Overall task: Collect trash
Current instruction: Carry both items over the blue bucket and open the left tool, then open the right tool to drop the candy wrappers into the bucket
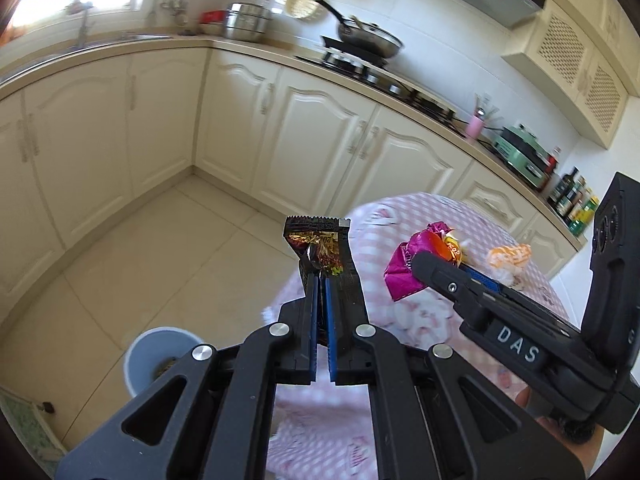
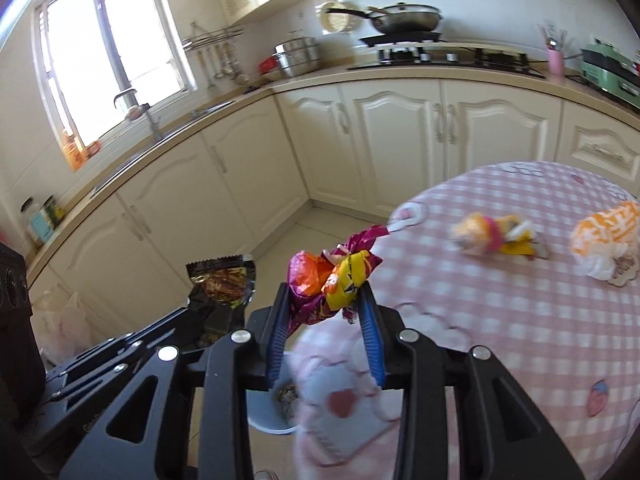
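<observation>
Below and to the left of both loads stands the pale-blue round plastic bin [image 1: 160,354] on the floor, nearer the left gripper [image 1: 322,280], pinching a dark crinkled foil wrapper [image 1: 320,246], than the right gripper [image 2: 326,300], clamped on a magenta-and-yellow crumpled wrapper [image 2: 332,276] at the pink-checked bench [image 2: 500,300] edge.

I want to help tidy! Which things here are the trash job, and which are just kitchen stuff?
Trash job:
- dark wrapper in left tool
- purple wrapper in right tool
- yellow wrapper, orange bag
- bin

Just kitchen stuff:
- pan
- pink cup
</observation>
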